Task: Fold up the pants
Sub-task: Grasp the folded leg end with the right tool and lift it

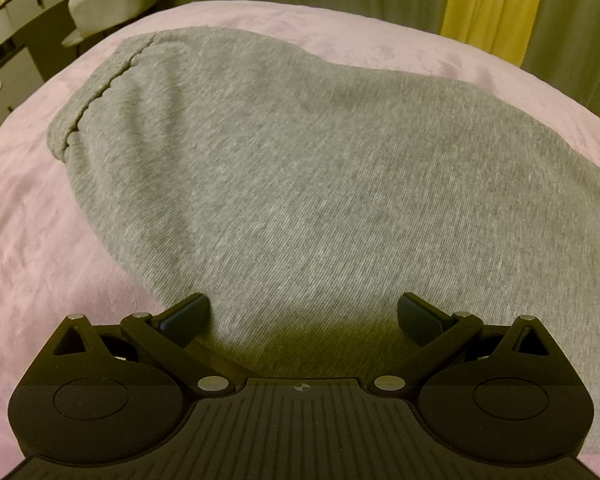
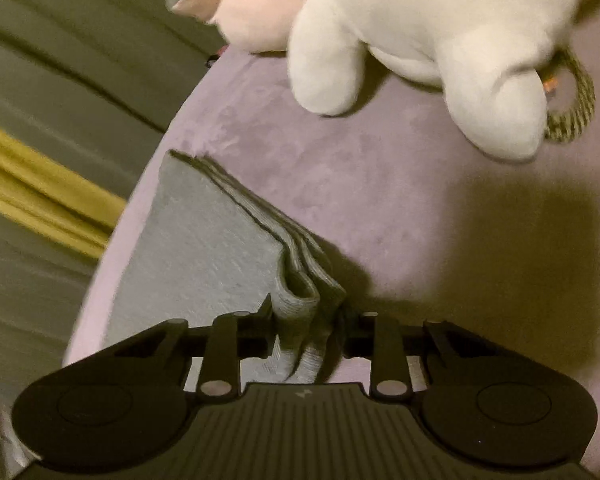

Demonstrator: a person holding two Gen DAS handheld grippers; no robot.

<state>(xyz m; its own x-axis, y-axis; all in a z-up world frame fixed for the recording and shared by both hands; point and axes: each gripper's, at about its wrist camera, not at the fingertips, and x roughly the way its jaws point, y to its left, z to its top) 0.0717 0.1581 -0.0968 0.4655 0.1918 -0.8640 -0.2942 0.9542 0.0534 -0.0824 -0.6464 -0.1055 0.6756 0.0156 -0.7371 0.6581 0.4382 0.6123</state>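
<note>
Grey pants (image 1: 300, 168) lie flat on the bed (image 1: 28, 216), pink cover under them. In the left wrist view the waistband end with its stitched seam sits far left; the fabric runs out of frame to the right.

Left hand-held gripper (image 1: 303, 312): fingers spread wide, hovering over the near edge of the cloth with nothing between them. I can't tell whether the tips touch the fabric.

Right hand-held gripper (image 2: 306, 330): clamped on a bunched stack of layers at the pants' (image 2: 204, 248) edge. Several folded plies show fanned along that edge, so at least one fold looks done.

My read on the step: the right side has its pinch for the next fold-over, and the left hasn't taken its corner yet.

What the next move calls for, as I judge it:
- Left closes on the near edge, catching all plies, not just the top one.
- Both lift together and carry toward the waistband end, kept level so the stack doesn't shear.
- The right grip looks uneven, with the plies offset. They may splay on release.

A white plush toy (image 2: 420, 32) sits at the far side of the bed, well apart from the pants, with a braided cord (image 2: 576, 108) beside it. Curtain (image 1: 496, 4) behind the bed.
</note>
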